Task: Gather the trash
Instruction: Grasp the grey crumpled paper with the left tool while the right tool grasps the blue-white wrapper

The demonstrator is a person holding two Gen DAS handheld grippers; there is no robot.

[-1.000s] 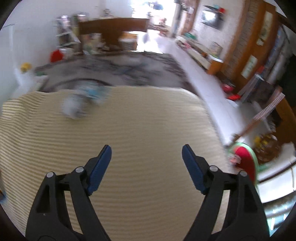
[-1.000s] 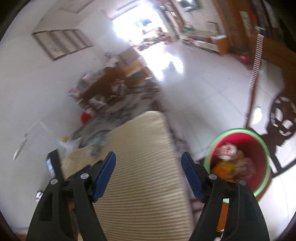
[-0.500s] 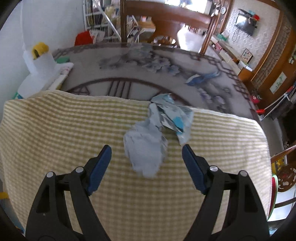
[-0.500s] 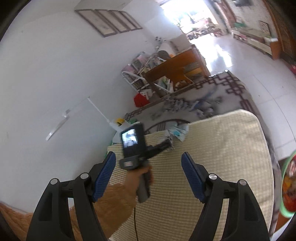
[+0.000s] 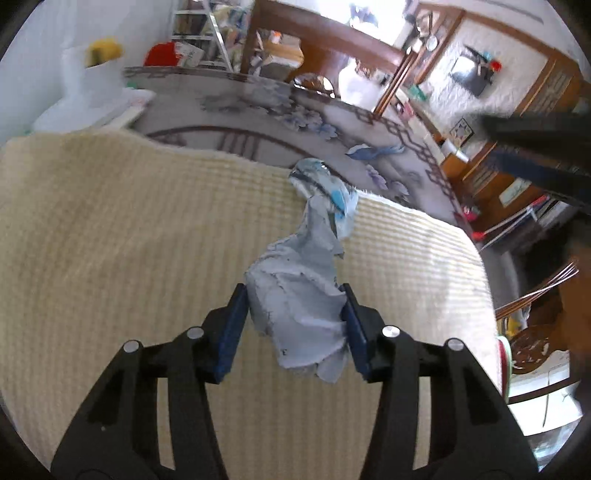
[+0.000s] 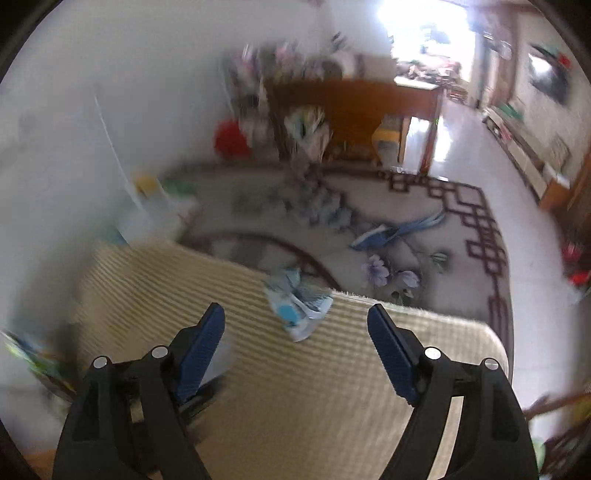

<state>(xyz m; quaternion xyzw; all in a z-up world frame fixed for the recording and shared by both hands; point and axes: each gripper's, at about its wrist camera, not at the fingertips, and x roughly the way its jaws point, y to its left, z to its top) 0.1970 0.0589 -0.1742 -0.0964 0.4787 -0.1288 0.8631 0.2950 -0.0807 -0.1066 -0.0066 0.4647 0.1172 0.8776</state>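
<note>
You face a yellow checked cloth point(image 5: 110, 240) over the near surface. Beyond it, a grey patterned rug point(image 6: 424, 229) on pale tile floor point(image 6: 535, 295). Dark wooden table point(image 6: 354, 107) against white wall point(image 6: 110, 74); bright doorway glare point(image 6: 421, 26) behind.

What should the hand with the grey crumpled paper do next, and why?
Probably lift it. The left gripper has its jaws pressed on the grey crumpled paper, which lies on the yellow mat. The right gripper is open.
</note>
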